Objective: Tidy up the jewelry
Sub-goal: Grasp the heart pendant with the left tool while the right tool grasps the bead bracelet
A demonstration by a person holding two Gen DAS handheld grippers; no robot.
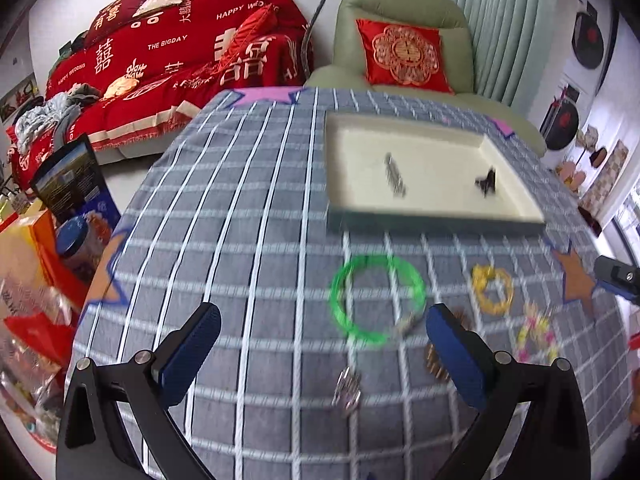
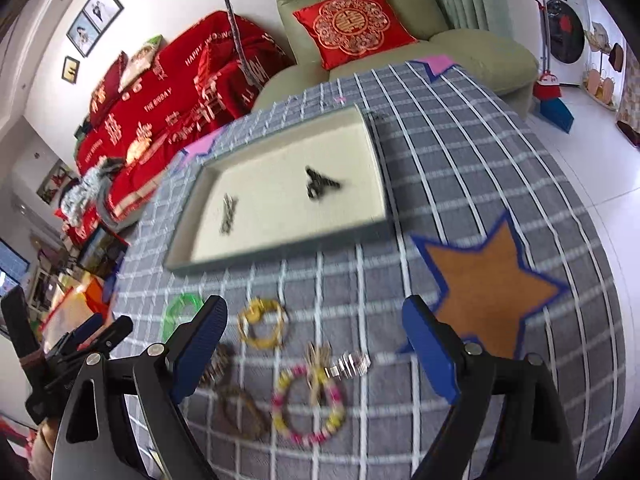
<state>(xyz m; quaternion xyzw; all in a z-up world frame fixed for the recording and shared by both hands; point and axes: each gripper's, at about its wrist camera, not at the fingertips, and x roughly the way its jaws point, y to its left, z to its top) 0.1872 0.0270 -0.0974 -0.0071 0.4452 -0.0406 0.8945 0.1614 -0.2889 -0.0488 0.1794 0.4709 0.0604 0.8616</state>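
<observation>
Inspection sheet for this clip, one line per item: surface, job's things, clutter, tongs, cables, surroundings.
Surface: table under grey checked cloth with star patches.
Job's things: tray holds a silver piece and a dark piece; on the cloth lie a green bangle, yellow bracelet, pink-yellow bracelet, brown bracelet, clear piece.
Clutter: nothing seen on the table.
Tongs: left tongs open, empty; right tongs open, empty.
Cables: one cord hangs behind the table.
Surroundings: armchair, red sofa.
</observation>
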